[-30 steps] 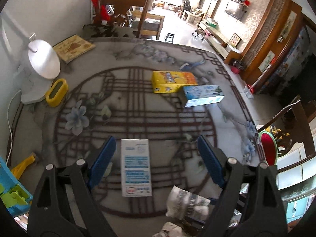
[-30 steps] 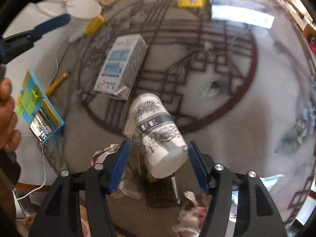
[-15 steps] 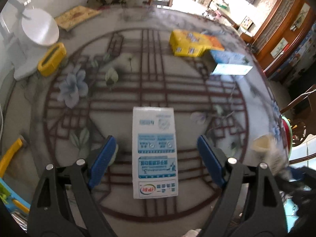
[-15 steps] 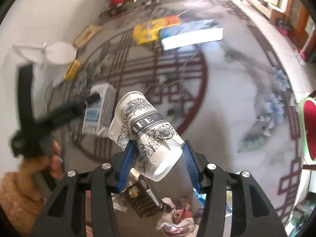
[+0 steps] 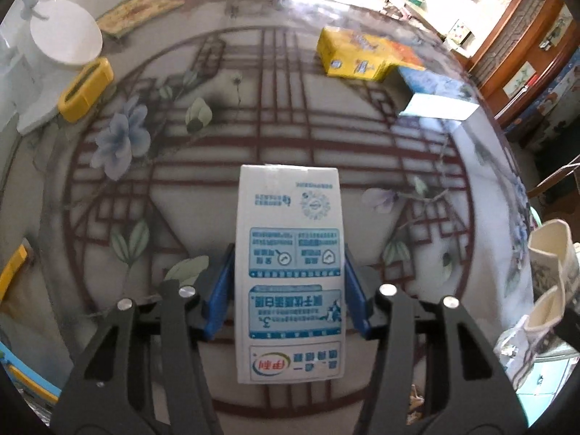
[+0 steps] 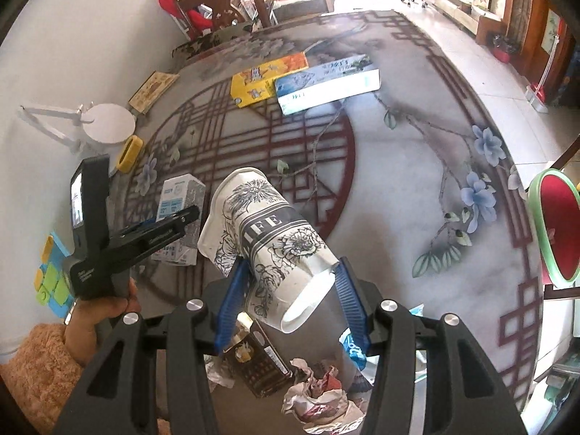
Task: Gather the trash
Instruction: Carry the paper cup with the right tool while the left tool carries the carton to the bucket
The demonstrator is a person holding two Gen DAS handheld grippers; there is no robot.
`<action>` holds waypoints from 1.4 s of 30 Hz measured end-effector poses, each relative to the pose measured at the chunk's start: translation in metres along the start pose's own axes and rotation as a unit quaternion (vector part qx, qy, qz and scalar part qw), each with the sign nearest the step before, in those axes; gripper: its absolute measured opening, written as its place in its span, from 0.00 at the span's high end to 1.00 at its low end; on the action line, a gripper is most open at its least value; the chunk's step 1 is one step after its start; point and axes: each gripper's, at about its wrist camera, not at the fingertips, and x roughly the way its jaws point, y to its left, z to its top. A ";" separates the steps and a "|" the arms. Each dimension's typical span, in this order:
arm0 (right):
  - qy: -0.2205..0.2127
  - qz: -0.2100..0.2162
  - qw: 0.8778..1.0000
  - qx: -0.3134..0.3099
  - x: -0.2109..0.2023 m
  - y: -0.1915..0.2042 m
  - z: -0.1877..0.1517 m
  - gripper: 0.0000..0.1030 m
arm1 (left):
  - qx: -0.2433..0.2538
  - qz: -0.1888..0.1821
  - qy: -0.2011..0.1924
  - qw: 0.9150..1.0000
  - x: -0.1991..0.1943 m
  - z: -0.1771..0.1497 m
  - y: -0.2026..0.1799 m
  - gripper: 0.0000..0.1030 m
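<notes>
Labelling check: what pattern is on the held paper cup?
Black floral line-art on white paper cup; right wrist view.

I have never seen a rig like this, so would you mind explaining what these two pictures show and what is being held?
There is no robot here: a person holds a two-finger claw in each hand, and a fisheye camera on each claw looks forward along its fingers.

The left-wrist picture shows the left claw closed on a white and blue carton that lies on the patterned table. The right-wrist picture shows the right claw squeezing a crumpled paper cup, raised above the table. In that same picture you can see the person's left hand gripping the other claw at the carton.

Also on the table: a yellow box, a blue box, a white lamp and crumpled wrappers near the front edge.
</notes>
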 end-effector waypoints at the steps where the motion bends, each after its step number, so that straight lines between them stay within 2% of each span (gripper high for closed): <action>1: -0.002 0.000 1.000 0.001 -0.001 -0.001 0.001 0.53 | 0.001 -0.003 -0.005 1.000 -0.005 0.001 -0.001 0.50; 7: -0.027 -0.006 1.000 0.013 -0.014 -0.008 0.005 0.53 | 0.014 -0.026 -0.052 0.998 -0.050 0.013 -0.025 0.50; 12: -0.065 -0.015 0.998 0.014 -0.037 -0.011 0.011 0.53 | 0.043 -0.049 -0.091 0.994 -0.084 0.026 -0.056 0.50; 18: -0.093 -0.019 0.995 0.027 -0.057 -0.023 0.013 0.53 | 0.070 -0.072 -0.120 0.988 -0.111 0.033 -0.086 0.50; 30: -0.117 -0.023 0.990 0.071 -0.076 -0.053 0.004 0.52 | 0.102 -0.094 -0.133 0.981 -0.132 0.027 -0.120 0.50; 42: -0.138 -0.029 0.985 0.101 -0.095 -0.078 -0.006 0.52 | 0.132 -0.110 -0.131 0.976 -0.136 0.019 -0.155 0.50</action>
